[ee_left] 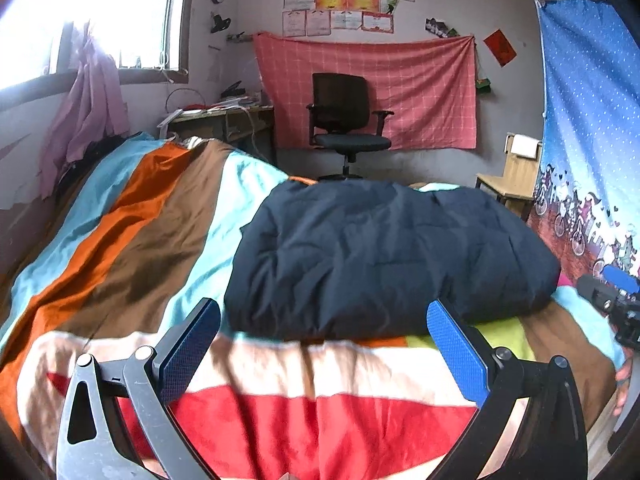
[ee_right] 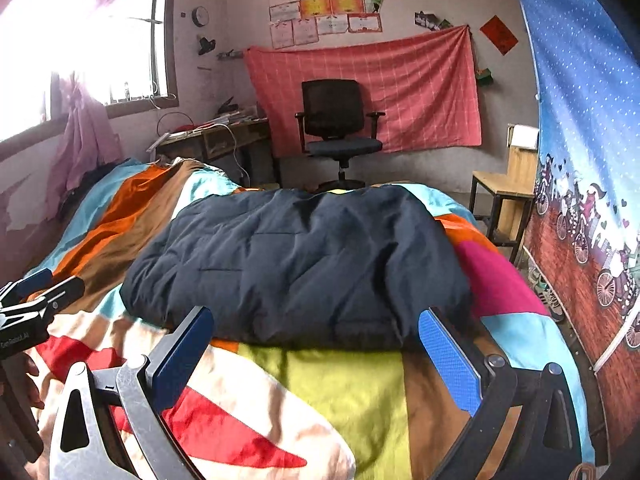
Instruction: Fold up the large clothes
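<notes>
A dark navy padded jacket (ee_left: 384, 256) lies folded in a thick rectangular bundle on the striped bedspread (ee_left: 132, 220). It also shows in the right wrist view (ee_right: 296, 264). My left gripper (ee_left: 324, 320) is open and empty, just short of the jacket's near edge, fingers apart over the bedspread. My right gripper (ee_right: 316, 332) is open and empty, also just short of the near edge. The right gripper shows at the right edge of the left wrist view (ee_left: 616, 300). The left gripper shows at the left edge of the right wrist view (ee_right: 32, 300).
A black office chair (ee_left: 344, 120) stands past the bed's far end before a red cloth on the wall. A cluttered desk (ee_left: 224, 116) is at far left under the window. A wooden chair (ee_left: 512, 176) and a blue patterned curtain (ee_left: 588, 120) are at right.
</notes>
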The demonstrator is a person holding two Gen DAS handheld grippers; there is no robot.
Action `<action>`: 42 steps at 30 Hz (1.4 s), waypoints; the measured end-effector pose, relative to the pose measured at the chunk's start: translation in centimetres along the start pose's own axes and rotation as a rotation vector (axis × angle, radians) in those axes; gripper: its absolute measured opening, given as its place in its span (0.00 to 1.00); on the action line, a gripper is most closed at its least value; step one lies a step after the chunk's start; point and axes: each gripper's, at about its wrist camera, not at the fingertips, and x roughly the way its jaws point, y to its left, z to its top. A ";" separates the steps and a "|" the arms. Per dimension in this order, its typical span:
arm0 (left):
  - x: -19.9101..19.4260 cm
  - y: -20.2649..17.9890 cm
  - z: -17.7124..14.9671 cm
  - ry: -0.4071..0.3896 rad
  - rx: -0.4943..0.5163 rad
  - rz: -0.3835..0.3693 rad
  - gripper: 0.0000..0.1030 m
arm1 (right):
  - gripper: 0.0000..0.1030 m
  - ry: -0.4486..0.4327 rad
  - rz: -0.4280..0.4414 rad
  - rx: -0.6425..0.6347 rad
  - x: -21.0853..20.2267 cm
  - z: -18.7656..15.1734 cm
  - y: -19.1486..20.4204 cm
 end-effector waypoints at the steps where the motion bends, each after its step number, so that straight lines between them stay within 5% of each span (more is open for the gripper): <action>1: -0.3 0.0 -0.4 -0.003 -0.001 0.010 0.99 | 1.00 -0.007 -0.001 0.001 -0.3 -0.3 0.1; 13: -0.8 -0.3 -3.5 0.015 0.014 0.031 0.99 | 1.00 -0.039 0.004 -0.042 -1.3 -3.4 1.5; 42: -1.4 -0.6 -3.8 0.000 0.039 0.054 0.99 | 1.00 -0.028 0.002 -0.016 -1.2 -4.3 1.2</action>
